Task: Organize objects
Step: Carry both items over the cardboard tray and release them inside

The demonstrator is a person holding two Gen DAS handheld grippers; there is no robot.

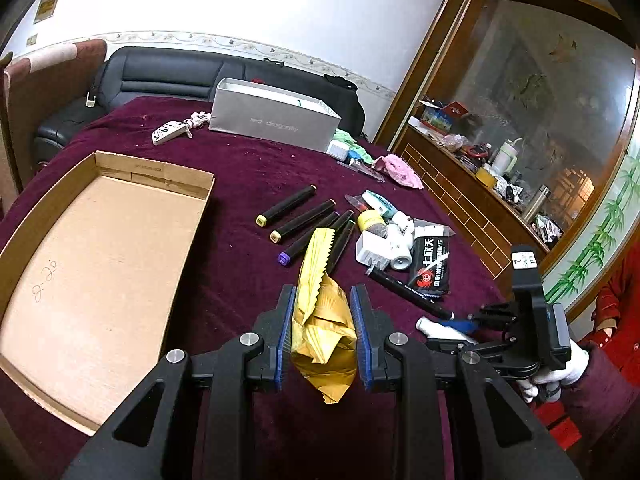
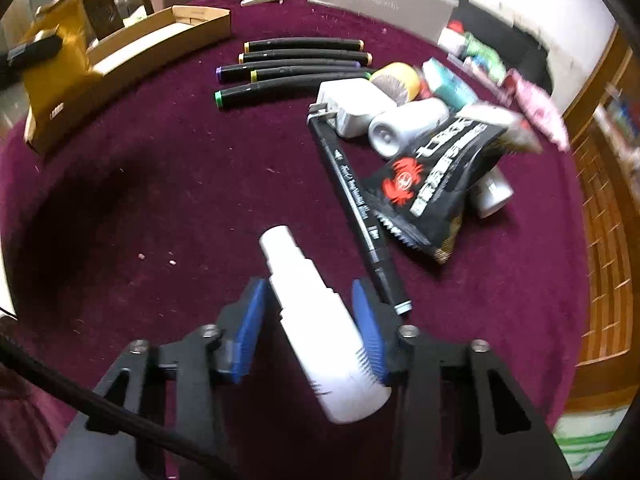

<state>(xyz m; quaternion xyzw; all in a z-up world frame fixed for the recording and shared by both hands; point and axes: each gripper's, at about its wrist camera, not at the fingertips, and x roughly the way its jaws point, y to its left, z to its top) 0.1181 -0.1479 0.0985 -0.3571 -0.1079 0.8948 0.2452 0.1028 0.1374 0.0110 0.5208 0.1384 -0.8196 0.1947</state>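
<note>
A crumpled yellow packet (image 1: 322,336) is held clear of the table (image 1: 224,184), pinched between the blue pads of the left gripper (image 1: 323,300), its serrated end pointing out toward the markers (image 1: 304,220). To its left an open cardboard tray (image 1: 100,264) is seen lying flat on the maroon cloth, with handwriting on its floor.

In the right-wrist view a white bottle (image 2: 320,320) is caught between the fingers of the right gripper (image 2: 310,296) — the right pad is pressed against its body, while contact on the left side is blurred and cannot be told for certain. The bottle is tilted, its narrow cap pointing away and to the left. Just beside its right flank a black pen (image 2: 356,204) lies diagonally on the cloth.

Beyond the pen a black snack pouch (image 2: 432,184) with a red crab mark is propped on white containers (image 2: 404,128), and five markers are lined up side by side behind them. A grey box (image 1: 276,120) stands at the far edge of the table, with a key fob (image 1: 168,132) near its left end.

In the left-wrist view the right gripper is seen low at the right — gripped by a white-gloved hand (image 1: 560,368).
</note>
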